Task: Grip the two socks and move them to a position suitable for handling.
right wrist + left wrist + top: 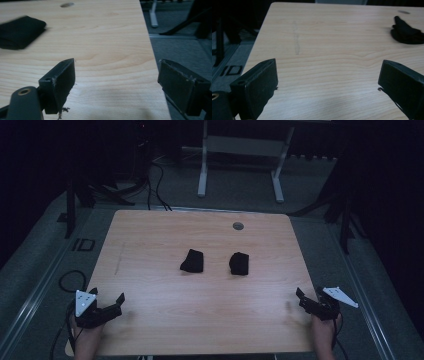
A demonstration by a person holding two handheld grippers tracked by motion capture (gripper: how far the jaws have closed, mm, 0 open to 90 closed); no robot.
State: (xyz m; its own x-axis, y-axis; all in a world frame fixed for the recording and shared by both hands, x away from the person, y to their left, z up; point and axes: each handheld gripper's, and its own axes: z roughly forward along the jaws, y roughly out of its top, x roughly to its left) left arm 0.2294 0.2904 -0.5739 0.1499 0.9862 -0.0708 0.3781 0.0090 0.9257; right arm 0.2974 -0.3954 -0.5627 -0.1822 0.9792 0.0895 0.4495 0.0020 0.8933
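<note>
Two folded black cloth bundles lie apart near the middle of the wooden table (150, 235): the left bundle (192, 261) and the right bundle (239, 263). My left gripper (107, 302) rests open at the table's near left corner, held by a hand. In the left gripper view its jaws stand wide apart over bare wood, with a black bundle (405, 32) far off at the upper right. My right gripper (306, 299) is open at the near right edge. In the right gripper view a black bundle (20, 31) lies at the upper left.
A round grey grommet (238, 225) sits in the table's far edge. Beyond the table stand a white desk frame (202, 165) and black stand legs (70, 205), with cables (157, 185) on the grey floor. The table's right edge (152, 62) runs between my right jaws.
</note>
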